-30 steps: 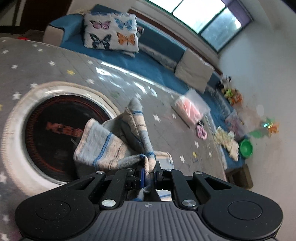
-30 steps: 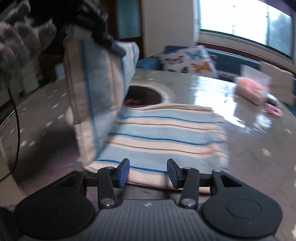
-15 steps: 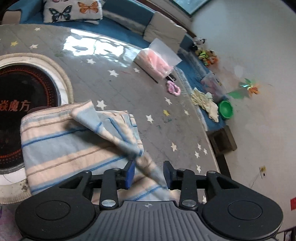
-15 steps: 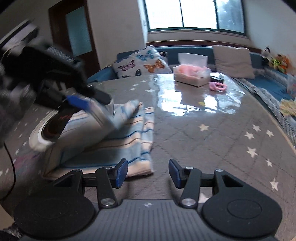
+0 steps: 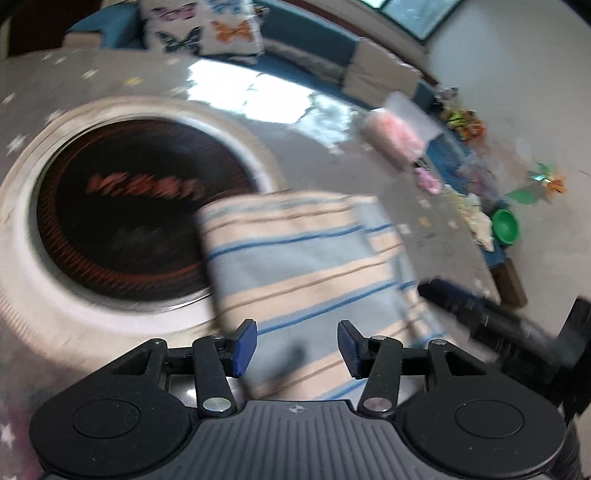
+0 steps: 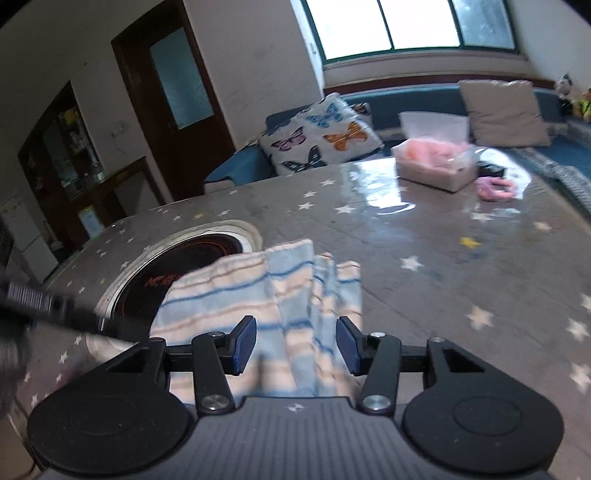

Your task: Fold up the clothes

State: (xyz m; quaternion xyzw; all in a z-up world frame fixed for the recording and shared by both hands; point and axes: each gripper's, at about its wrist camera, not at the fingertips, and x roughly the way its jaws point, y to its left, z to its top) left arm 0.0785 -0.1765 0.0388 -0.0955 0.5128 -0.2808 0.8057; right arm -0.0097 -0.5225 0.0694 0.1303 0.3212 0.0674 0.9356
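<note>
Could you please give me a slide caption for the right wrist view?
Open right tongs hover over the folded striped cloth on the star-patterned table.

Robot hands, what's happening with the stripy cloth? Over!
Left tongs opening, empty. Right tongs open, empty. Striped cloth folded on table, overlapping round hob. Nothing in the way.

Setting: home living room. Evidence: blue sofa (image 6: 417, 99) under a window (image 6: 413, 26), butterfly-print cushion (image 6: 317, 136), plain cushion (image 6: 506, 110), wooden door (image 6: 173, 107) with frosted pane, star-patterned surface (image 6: 461, 266) carrying a tissue box (image 6: 432, 162).
</note>
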